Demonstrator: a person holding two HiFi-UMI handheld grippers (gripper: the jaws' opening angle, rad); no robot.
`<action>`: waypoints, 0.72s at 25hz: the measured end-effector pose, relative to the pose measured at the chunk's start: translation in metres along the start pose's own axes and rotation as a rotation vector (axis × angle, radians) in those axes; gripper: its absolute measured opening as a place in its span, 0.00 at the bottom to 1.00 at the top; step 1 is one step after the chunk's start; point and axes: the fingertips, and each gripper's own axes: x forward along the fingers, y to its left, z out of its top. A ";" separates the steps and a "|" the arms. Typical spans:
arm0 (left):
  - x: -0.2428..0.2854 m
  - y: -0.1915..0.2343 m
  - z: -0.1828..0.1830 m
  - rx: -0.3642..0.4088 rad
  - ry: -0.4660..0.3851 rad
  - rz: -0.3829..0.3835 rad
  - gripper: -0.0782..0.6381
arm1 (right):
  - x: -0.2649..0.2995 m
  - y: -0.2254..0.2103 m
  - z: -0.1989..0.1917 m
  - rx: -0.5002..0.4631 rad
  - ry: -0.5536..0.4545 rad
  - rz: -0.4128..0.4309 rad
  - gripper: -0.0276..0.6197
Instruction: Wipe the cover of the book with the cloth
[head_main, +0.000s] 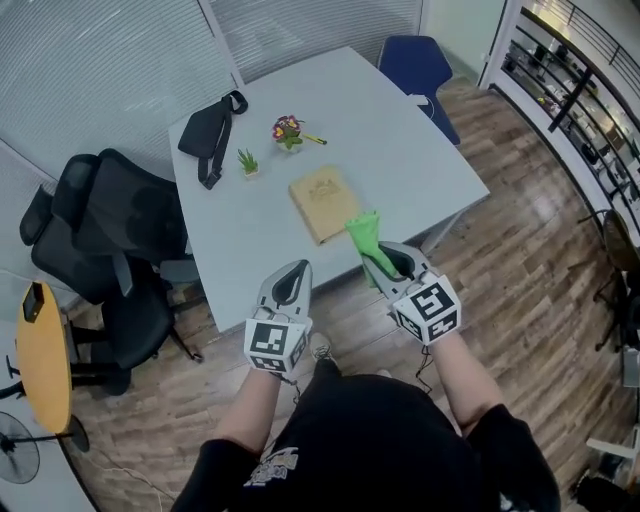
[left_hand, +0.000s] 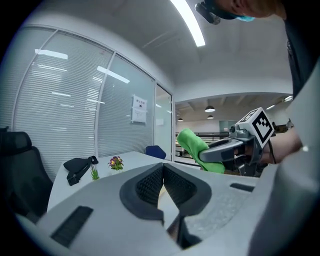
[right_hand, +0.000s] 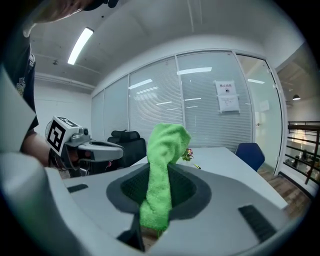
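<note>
Just short of the near edge of the surface (head_main: 400, 140), the person is holding both tools up side by side. The left hand-held gripper (head_main: 296, 272) is carrying nothing, its jaws pressing together. The right hand-held gripper (head_main: 388, 258) is clamping a green cloth (head_main: 365, 236), which is sticking up and forward out of its closed jaws. The tan book (head_main: 324, 203) is lying flat on the surface just ahead of the right hand-held gripper and slightly to its left, the cloth's raised end showing over the book's near corner. Farther ahead of the left hand-held gripper, a small potted plant (head_main: 247, 161), a bunch of flowers (head_main: 288, 130) and a black bag (head_main: 207, 133) are sitting on the surface. A black office chair (head_main: 120, 220) is standing off to that gripper's left.
</note>
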 end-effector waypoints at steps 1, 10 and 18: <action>-0.005 -0.011 -0.001 -0.007 -0.001 0.015 0.12 | -0.010 0.002 -0.001 -0.004 -0.006 0.013 0.19; -0.036 -0.095 -0.011 -0.039 0.015 0.079 0.12 | -0.081 0.015 -0.023 0.023 -0.030 0.096 0.19; -0.056 -0.117 -0.005 -0.046 -0.001 0.109 0.12 | -0.100 0.027 -0.030 0.035 -0.040 0.135 0.19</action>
